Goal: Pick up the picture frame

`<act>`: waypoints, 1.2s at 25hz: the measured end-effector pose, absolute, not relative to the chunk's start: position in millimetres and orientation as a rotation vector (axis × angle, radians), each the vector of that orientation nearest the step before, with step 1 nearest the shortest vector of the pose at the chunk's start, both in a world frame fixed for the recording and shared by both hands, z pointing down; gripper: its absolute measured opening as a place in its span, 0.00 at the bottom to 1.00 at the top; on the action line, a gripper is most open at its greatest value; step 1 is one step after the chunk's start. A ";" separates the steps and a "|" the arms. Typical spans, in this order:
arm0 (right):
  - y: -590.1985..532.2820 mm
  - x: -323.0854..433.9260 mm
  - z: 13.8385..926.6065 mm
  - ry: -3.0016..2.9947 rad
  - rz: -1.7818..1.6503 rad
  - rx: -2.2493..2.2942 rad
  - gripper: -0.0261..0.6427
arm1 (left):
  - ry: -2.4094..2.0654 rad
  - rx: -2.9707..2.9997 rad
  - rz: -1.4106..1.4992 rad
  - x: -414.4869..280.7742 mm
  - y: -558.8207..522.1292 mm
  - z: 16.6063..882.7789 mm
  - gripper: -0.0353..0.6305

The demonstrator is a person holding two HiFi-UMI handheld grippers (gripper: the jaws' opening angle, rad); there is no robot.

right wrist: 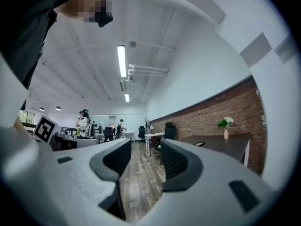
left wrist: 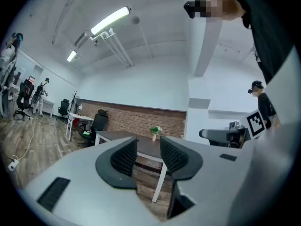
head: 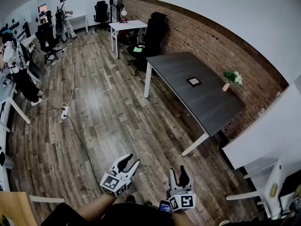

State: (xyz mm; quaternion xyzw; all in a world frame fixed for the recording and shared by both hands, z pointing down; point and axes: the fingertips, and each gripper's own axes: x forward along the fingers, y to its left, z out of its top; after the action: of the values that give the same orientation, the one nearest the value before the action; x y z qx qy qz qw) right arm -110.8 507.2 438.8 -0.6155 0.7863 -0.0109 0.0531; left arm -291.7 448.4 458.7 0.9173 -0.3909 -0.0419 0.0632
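1. We were at the approach step. The small, square, dark picture frame (head: 193, 81) with a pale centre lay flat and untouched on the long, dark-grey rectangular surface (head: 207, 105) with white legs. In the head view it was at about one o'clock from both grippers and well apart from them.
2. A small pale vase (head: 231, 78) of green sprigs and white flowers stood on the same surface at about three o'clock of the picture frame, near it but apart.
3. Our left gripper (head: 129, 160) was released and held level over the brown wooden plank floor (head: 108, 121). Its jaws were apart, with nothing between them but the far room.
4. Our right gripper (head: 178, 171) was likewise released and empty, with its jaws spread wide.
5. We judged that the next move called for crossing the floor toward one o'clock until the surface was within reach. One gripper would then come down low at the picture frame's edge. Because it lay flat, the jaws would have to catch a thin rim, and we would need to stay clear of the vase.
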 end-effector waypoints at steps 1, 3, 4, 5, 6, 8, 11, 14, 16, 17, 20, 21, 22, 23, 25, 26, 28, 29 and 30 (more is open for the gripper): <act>513.4 -108.4 438.6 2.391 -0.049 -1.877 0.34 | -1.190 2.739 -0.140 -292.1 456.3 458.2 0.26; 526.9 -103.0 435.6 2.394 -0.064 -1.883 0.34 | -1.195 2.688 -0.164 -289.9 473.4 455.4 0.26; 533.9 -99.7 432.3 2.399 -0.054 -1.880 0.34 | -1.185 2.680 -0.170 -285.9 482.0 452.7 0.26; 540.0 -96.0 428.8 2.403 -0.035 -1.875 0.34 | -1.165 2.685 -0.168 -279.9 489.6 450.3 0.26; 544.7 -91.8 426.9 2.404 -0.021 -1.871 0.34 | -1.136 2.699 -0.157 -272.6 495.1 449.4 0.26; 550.5 -82.2 429.7 2.396 -0.037 -1.874 0.34 | -1.093 2.714 -0.128 -261.2 500.5 452.0 0.26; 558.0 -71.7 433.6 2.389 -0.070 -1.870 0.34 | -1.086 2.677 -0.150 -253.3 505.2 449.7 0.26; 566.1 -66.1 431.9 2.380 -0.072 -1.845 0.34 | -1.088 2.684 -0.166 -245.4 511.8 440.2 0.26; 570.9 -63.7 429.4 2.360 -0.076 -1.797 0.34 | -1.084 2.682 -0.151 -241.2 516.9 440.6 0.26; 572.2 -61.7 428.7 2.350 -0.079 -1.779 0.34 | -1.082 2.681 -0.136 -238.6 519.1 442.7 0.26; 571.1 -52.3 429.6 2.346 -0.089 -1.771 0.34 | -1.071 2.670 -0.124 -228.5 523.2 445.6 0.26; 570.5 -48.7 430.0 2.345 -0.099 -1.771 0.34 | -1.067 2.660 -0.132 -225.3 523.4 444.8 0.26; 570.7 -44.9 430.3 2.345 -0.110 -1.770 0.34 | -1.065 2.651 -0.139 -222.5 524.0 443.9 0.26; 572.3 -41.0 430.6 2.346 -0.120 -1.768 0.34 | -1.064 2.645 -0.141 -219.5 525.6 443.4 0.26; 578.3 -33.8 430.9 2.352 -0.129 -1.757 0.34 | -1.060 2.645 -0.137 -212.5 531.0 443.6 0.26; 581.7 -31.3 431.3 2.357 -0.133 -1.747 0.34 | -1.056 2.648 -0.134 -208.9 534.0 443.9 0.26; 586.9 -25.9 434.6 2.368 -0.144 -1.739 0.34 | -1.049 2.651 -0.134 -202.2 539.4 444.3 0.26; 588.2 -20.5 437.5 2.367 -0.152 -1.749 0.34 | -1.047 2.649 -0.139 -198.8 541.6 444.3 0.26; 589.1 -12.5 440.9 2.358 -0.159 -1.768 0.34 | -1.047 2.646 -0.145 -195.1 543.6 444.6 0.26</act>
State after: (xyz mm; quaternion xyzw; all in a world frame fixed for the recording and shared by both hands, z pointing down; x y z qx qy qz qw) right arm -12.5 589.1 440.9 -0.5964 0.7953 -0.0536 0.0947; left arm -195.1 543.6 444.6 0.9188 -0.3634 -0.0504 0.1456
